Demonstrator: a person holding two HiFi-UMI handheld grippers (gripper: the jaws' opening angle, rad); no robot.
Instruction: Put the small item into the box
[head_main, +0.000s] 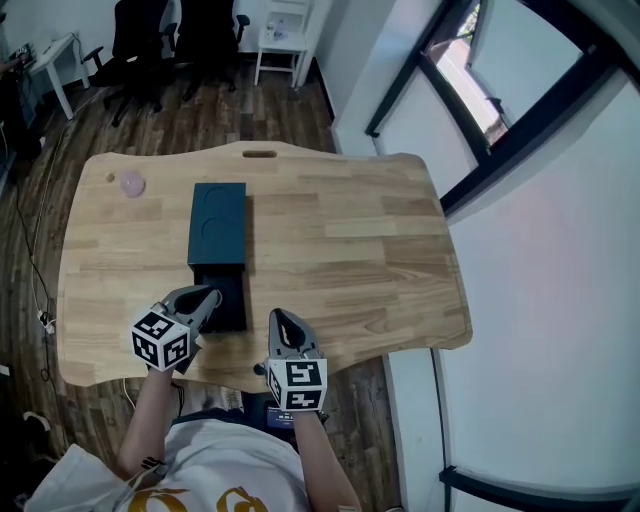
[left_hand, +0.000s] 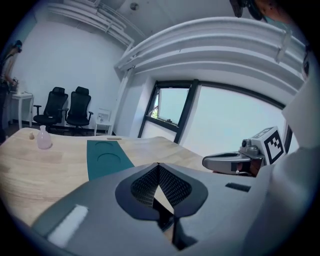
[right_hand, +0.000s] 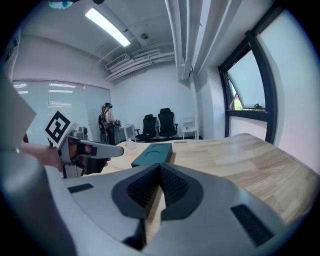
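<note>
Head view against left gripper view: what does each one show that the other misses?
Only the head view: the whole table from above, and the marker cube on the left gripper.

Only the left gripper view: the ceiling beams, and that gripper's own jaws up close, closed tip to tip with nothing between them.

Both: the box, the small pink item, the right gripper, two chairs and the window.
</note>
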